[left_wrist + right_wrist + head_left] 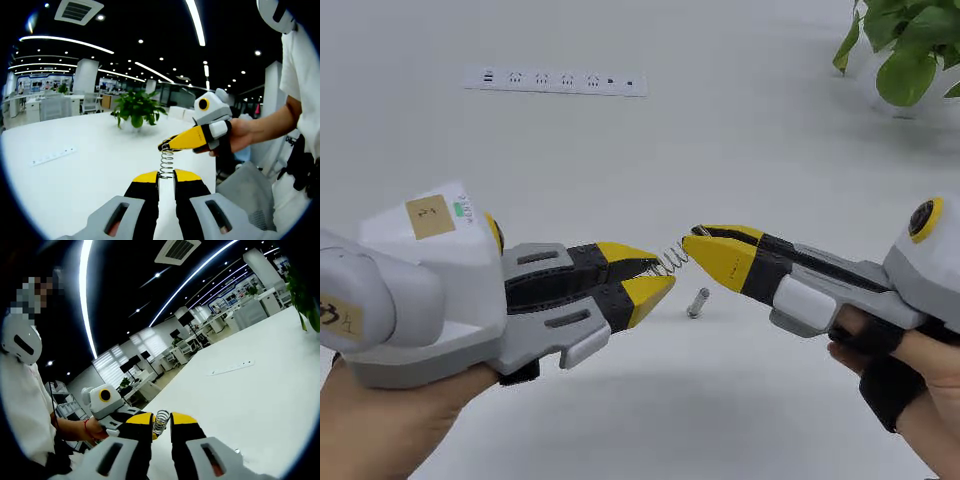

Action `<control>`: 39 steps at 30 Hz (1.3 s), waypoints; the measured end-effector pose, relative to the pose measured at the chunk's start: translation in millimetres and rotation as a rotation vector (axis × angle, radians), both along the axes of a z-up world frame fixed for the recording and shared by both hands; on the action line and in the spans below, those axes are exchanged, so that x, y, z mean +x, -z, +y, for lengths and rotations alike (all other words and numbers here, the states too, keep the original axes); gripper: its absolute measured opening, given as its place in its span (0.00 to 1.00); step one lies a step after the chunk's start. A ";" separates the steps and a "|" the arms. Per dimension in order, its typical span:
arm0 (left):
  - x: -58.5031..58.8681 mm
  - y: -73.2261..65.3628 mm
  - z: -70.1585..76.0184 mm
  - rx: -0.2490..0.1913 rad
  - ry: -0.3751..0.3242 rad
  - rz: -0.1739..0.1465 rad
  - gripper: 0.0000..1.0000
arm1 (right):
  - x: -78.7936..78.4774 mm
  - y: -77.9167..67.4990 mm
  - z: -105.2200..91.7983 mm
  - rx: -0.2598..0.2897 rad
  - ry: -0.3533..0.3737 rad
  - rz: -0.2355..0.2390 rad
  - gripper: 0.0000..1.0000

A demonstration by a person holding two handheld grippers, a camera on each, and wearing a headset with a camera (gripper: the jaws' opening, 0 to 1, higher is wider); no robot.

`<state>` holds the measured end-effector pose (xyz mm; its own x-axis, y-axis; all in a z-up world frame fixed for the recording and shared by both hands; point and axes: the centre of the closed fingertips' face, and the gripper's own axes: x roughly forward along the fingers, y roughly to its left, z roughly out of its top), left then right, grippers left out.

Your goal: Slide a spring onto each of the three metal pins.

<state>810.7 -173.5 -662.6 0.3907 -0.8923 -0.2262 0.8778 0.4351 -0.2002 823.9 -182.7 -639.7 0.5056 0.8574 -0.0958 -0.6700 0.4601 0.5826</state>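
- left gripper: jaws pinched on one end of the spring, which is held in the air above the white table.
- right gripper: tips drawn together against the spring's other end; cannot tell what they pinch.
- one metal pin lies on the table just below the tips.
- the yellow sticker on the left gripper body carries faint handwriting, not legible.
- a power strip and a plant sit at the far side; no print readable.
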 end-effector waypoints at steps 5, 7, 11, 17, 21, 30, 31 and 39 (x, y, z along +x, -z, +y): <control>-0.9 0.6 -1.1 0.001 0.003 0.001 0.11 | -1.5 -0.7 0.0 -0.003 -0.008 -0.006 0.13; -1.3 1.1 -1.5 0.004 0.006 0.001 0.11 | -2.1 -0.7 -0.1 -0.009 -0.012 -0.010 0.12; -2.2 3.3 -2.0 0.016 0.012 0.003 0.11 | -3.7 0.1 0.9 -0.026 -0.023 -0.017 0.12; -3.2 8.4 -2.3 0.041 0.021 0.000 0.11 | -5.2 1.4 3.1 -0.049 -0.039 -0.022 0.12; -5.8 14.2 -3.3 0.064 0.034 0.003 0.11 | -8.5 4.3 6.6 -0.106 -0.067 -0.050 0.11; -7.9 19.7 -3.1 0.089 0.045 -0.002 0.12 | -12.5 8.4 10.7 -0.186 -0.107 -0.089 0.11; -8.1 20.3 -3.1 0.092 0.046 -0.003 0.12 | -13.1 9.0 11.2 -0.195 -0.111 -0.093 0.11; -9.3 23.7 -3.6 0.112 0.055 -0.009 0.12 | -16.6 11.8 14.5 -0.264 -0.144 -0.138 0.11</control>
